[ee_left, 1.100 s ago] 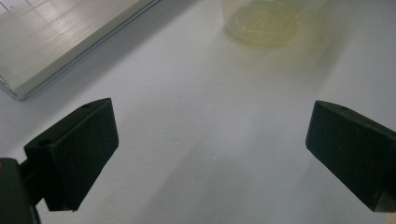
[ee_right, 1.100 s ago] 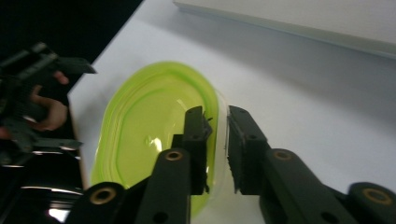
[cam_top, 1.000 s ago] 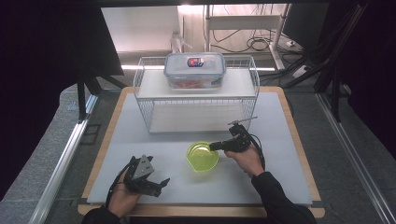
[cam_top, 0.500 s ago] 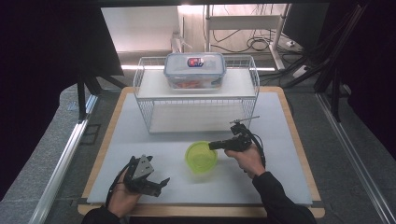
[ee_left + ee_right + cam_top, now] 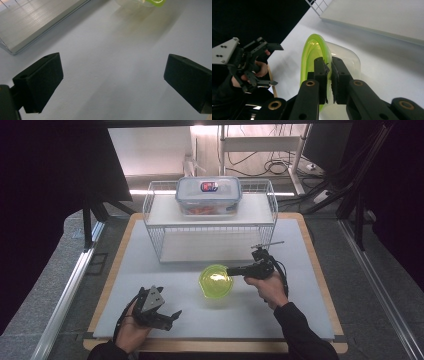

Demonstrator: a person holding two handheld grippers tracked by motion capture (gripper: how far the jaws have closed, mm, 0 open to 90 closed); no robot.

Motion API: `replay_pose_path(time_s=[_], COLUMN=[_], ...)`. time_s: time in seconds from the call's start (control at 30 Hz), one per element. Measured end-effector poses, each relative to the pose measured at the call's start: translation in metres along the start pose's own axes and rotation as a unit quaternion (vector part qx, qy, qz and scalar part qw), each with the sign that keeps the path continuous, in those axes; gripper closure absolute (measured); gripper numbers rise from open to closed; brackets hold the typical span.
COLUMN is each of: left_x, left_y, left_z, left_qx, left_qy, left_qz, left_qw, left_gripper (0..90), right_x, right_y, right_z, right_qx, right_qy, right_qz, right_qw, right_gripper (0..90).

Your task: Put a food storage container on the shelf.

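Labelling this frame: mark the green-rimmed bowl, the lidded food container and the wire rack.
green-rimmed bowl (image 5: 215, 281), high view, inside of the bowl.
lidded food container (image 5: 208, 195), high view, middle of its lid.
wire rack (image 5: 210, 245), high view, front mesh wall.

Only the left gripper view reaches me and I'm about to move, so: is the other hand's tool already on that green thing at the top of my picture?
Observer: Yes. The right tool is shut on the rim of the green bowl.
Operator: What stands behind it?
Observer: A wire rack, with a lidded clear container on its top shelf.
Operator: And where is my own side, seen from above?
Observer: The left tool is open, near the front edge of the table, to the left of the bowl and apart from it.
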State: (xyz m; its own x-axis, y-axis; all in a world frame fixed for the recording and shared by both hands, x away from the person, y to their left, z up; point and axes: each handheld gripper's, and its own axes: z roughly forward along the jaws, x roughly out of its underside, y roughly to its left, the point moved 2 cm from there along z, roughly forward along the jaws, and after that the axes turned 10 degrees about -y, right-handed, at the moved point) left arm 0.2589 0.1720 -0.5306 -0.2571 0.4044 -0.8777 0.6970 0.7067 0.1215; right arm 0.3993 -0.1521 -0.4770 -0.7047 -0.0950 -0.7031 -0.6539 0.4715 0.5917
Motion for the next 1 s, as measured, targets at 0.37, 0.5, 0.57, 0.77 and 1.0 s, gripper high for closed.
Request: replay_pose_path(time_s=[0.37, 0.5, 0.57, 0.77, 1.0], left_x=[-0.001, -0.001, -0.001, -0.001, -0.001], left_y=[0.0, 0.0, 0.0, 0.0, 0.0], left_z=[0.0, 0.0, -0.001, -0.001, -0.001], left_qx=[-0.001, -0.001, -0.001, -0.002, -0.002], left_qy=[-0.002, -0.002, -0.003, -0.004, -0.004], left_qz=[0.0, 0.0, 0.0, -0.001, -0.002], left_qw=[1.0, 1.0, 1.0, 1.0, 1.0], left_gripper=[1.9, 1.9, 1.9, 1.9, 1.8], right_x=[-0.014, -0.02, -0.023, -0.033, -0.048], right_y=[0.011, 0.016, 0.018, 0.025, 0.033], right_z=[-0.013, -0.017, -0.019, -0.026, -0.035], right_qx=[-0.013, -0.017, -0.019, -0.027, -0.034], right_qy=[-0.023, -0.029, -0.033, -0.042, -0.054], right_qz=[-0.002, -0.005, -0.006, -0.005, -0.007], right_qw=[0.9996, 0.9994, 0.9993, 0.9987, 0.9979], right_gripper=[84.3, 84.3, 84.3, 84.3, 84.3])
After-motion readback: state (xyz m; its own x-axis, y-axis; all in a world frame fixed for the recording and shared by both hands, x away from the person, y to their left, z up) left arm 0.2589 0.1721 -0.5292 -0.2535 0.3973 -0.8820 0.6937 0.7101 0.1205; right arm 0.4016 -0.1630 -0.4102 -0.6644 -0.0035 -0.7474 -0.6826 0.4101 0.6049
